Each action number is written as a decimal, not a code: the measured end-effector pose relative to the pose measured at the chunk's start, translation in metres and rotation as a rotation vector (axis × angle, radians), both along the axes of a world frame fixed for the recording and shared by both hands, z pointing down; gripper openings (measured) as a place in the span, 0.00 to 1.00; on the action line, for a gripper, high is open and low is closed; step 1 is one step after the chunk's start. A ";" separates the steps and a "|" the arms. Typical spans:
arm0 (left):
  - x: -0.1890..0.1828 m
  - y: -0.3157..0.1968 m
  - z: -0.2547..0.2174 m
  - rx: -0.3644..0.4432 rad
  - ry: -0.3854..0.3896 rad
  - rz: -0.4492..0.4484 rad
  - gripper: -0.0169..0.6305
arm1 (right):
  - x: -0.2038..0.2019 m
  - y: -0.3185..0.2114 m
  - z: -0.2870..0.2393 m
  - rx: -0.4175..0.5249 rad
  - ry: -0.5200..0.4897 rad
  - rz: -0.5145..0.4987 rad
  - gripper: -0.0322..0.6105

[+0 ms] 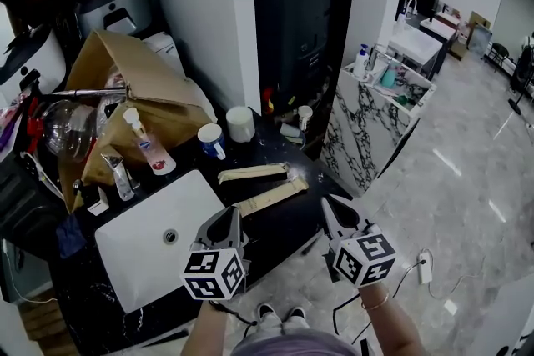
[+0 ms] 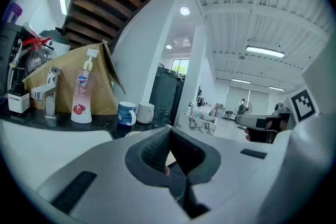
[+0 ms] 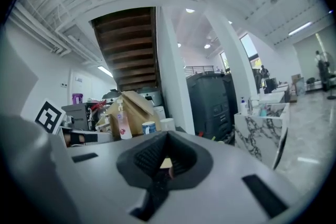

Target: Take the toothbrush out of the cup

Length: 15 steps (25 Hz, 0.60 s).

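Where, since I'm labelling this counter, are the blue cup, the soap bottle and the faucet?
blue cup [image 1: 211, 142], head view, its side wall.
soap bottle [image 1: 150, 151], head view, its body below the pump.
faucet [image 1: 122, 178], head view, its chrome upright.

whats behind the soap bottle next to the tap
A brown cardboard box stands right behind the soap bottle, with one flap sticking up. The bottle covers part of the box's front, and anything behind the box is hidden.

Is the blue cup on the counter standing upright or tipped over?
Upright. The blue cup stands on its base on the dark counter, its open mouth facing up.
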<state>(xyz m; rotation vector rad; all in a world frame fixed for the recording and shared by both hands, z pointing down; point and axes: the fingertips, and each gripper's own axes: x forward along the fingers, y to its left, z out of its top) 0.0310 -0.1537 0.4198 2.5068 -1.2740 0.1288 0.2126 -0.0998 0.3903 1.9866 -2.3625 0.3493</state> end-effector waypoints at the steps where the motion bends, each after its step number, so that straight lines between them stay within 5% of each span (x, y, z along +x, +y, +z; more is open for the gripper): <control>1: 0.002 0.002 -0.001 0.005 -0.006 0.001 0.03 | 0.003 0.002 0.000 0.001 -0.004 0.003 0.05; 15: 0.016 0.014 -0.008 0.026 -0.014 -0.009 0.03 | 0.025 0.016 -0.003 0.022 -0.011 0.022 0.05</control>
